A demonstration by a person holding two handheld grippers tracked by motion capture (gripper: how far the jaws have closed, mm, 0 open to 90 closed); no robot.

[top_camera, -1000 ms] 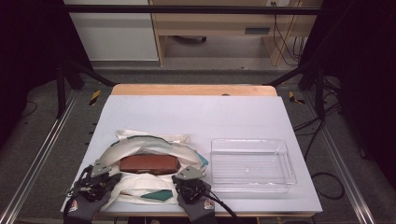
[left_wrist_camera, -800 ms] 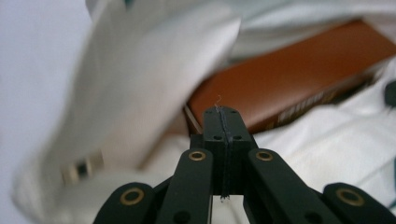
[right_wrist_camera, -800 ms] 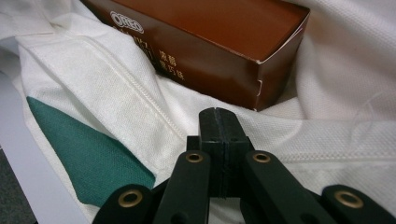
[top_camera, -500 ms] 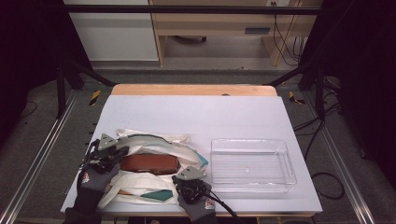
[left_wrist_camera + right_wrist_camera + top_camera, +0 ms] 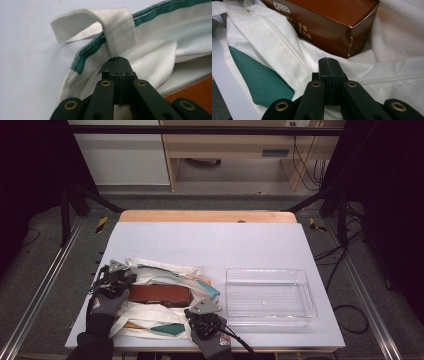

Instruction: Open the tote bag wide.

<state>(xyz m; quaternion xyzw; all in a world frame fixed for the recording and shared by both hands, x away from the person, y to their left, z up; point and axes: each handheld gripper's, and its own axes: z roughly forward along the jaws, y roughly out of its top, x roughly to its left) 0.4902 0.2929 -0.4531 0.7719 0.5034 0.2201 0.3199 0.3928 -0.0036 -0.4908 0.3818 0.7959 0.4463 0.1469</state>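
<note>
Bag (image 5: pixel 165 292) lies on the tabletop (image 5: pixel 210 245) around the brown box (image 5: pixel 159 295). My left tool (image 5: pixel 119 60), jaws pinched together at the rim, has moved farther along it; my right tool (image 5: pixel 329 61), jaws together, stays low, so the mouth widens.

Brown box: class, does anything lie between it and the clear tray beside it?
Yes. The white bag wraps around the brown box, and its folds with a teal patch lie on the side towards the tray. Beyond the bag, bare table.

Black tools (image 5: pixel 117 75), grey gloves (image 5: pixel 104 304).
</note>
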